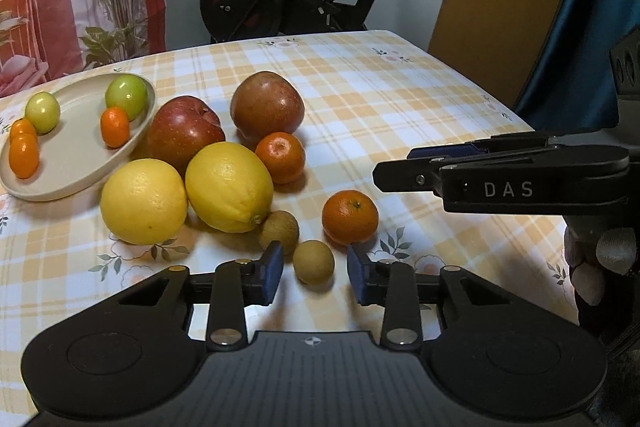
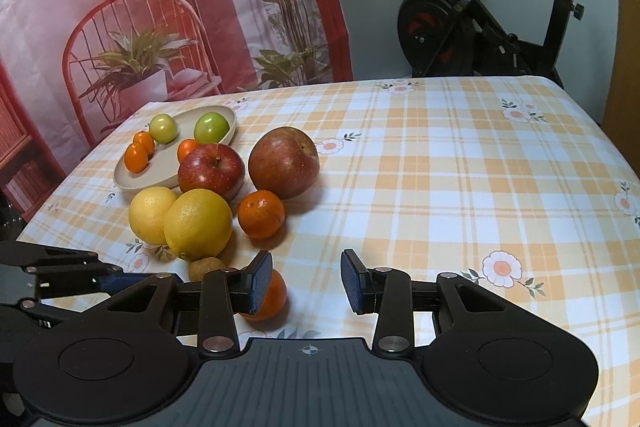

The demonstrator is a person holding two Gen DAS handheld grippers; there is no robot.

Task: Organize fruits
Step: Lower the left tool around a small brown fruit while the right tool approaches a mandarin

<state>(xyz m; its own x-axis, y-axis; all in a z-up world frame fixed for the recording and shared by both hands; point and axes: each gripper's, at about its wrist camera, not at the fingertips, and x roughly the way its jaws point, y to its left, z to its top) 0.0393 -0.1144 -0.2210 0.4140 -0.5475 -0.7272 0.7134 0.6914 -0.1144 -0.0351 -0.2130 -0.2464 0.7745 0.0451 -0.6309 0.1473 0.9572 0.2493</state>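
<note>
my right finger (image 2: pixel 256 281) covers half a tangerine (image 2: pixel 272 297) | apple (image 2: pixel 211 169) hides part of kumquat (image 2: pixel 187 148) | bike (image 2: pixel 500 15) cut off at top

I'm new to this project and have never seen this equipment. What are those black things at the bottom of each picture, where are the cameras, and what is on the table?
Each black thing is a hand-held gripper with two blue-padded fingers; a camera sits on each and looks forward. One picture comes from the left gripper, the other from the right gripper. Both are open and hold nothing. On the checked tablecloth lie two apples, two lemons, two tangerines and two small brown fruits. A plate holds small green and orange fruits.
</note>
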